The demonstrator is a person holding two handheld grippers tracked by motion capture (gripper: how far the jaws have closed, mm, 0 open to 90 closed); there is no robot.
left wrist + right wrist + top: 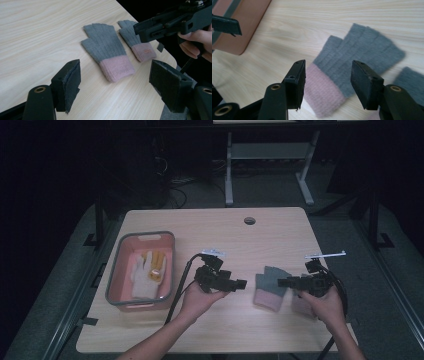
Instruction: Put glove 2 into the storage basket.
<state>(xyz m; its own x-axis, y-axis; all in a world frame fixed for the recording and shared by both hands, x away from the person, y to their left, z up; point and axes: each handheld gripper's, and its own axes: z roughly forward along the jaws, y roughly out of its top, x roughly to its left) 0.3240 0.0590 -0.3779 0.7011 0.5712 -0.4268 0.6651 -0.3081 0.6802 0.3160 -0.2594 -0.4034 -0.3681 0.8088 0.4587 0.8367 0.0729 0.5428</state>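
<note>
Desk (210,330): two grey gloves with pink cuffs, flat, side by side, near glove (269,289), far glove (137,41). Left gripper (115,75) fingers (71,82) released, empty. Right gripper (328,82) fingers (365,83) released (above the near glove, not pressing it). Pink bin (116,270) at left holds other gloves.
</note>
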